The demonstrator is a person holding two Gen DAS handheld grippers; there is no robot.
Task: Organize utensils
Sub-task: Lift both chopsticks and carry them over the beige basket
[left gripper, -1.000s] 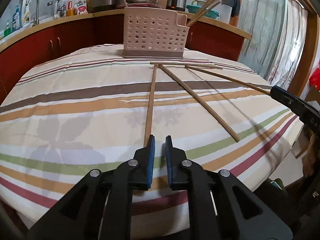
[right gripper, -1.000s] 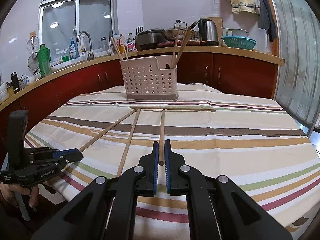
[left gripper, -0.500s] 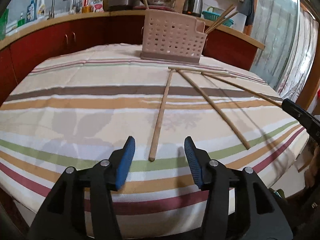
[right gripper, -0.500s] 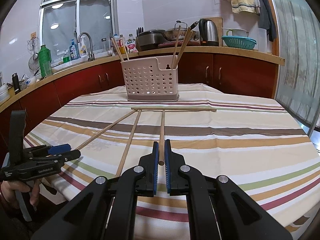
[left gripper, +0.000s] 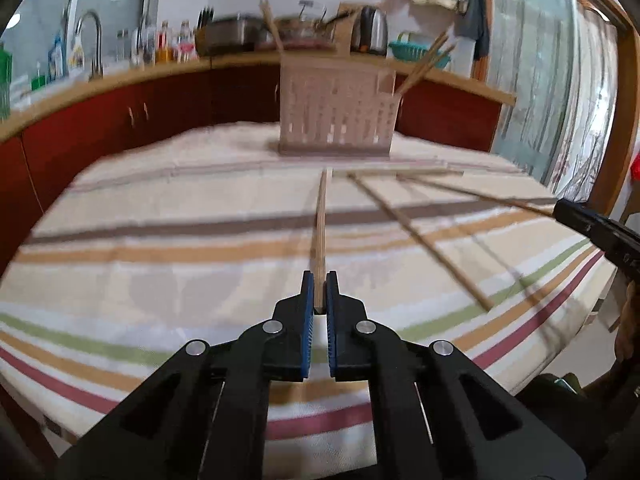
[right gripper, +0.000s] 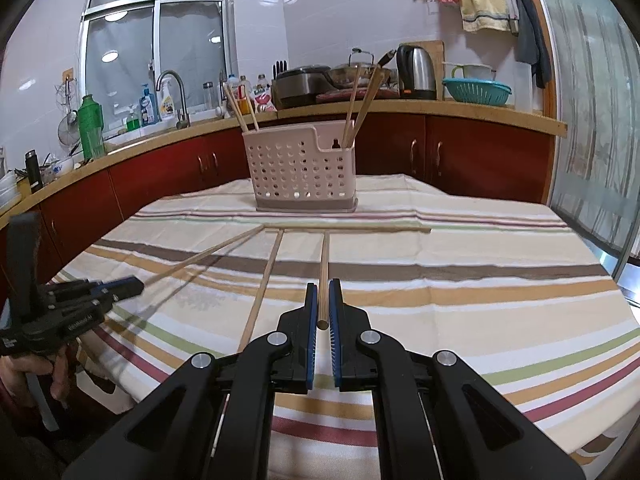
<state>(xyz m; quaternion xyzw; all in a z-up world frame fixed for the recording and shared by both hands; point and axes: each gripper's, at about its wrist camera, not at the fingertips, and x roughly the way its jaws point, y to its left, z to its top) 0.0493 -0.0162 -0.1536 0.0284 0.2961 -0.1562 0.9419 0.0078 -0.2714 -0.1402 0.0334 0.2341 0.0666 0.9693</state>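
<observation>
Left gripper [left gripper: 319,280] was closing on a chopstick [left gripper: 320,236], pads pinching its near end, far end toward the basket [left gripper: 338,114]. Right gripper [right gripper: 323,288] was pressed together on another chopstick [right gripper: 323,276]. Two more lay loose on the striped surface [right gripper: 480,280], one between the grippers, one crosswise before the basket.
</observation>
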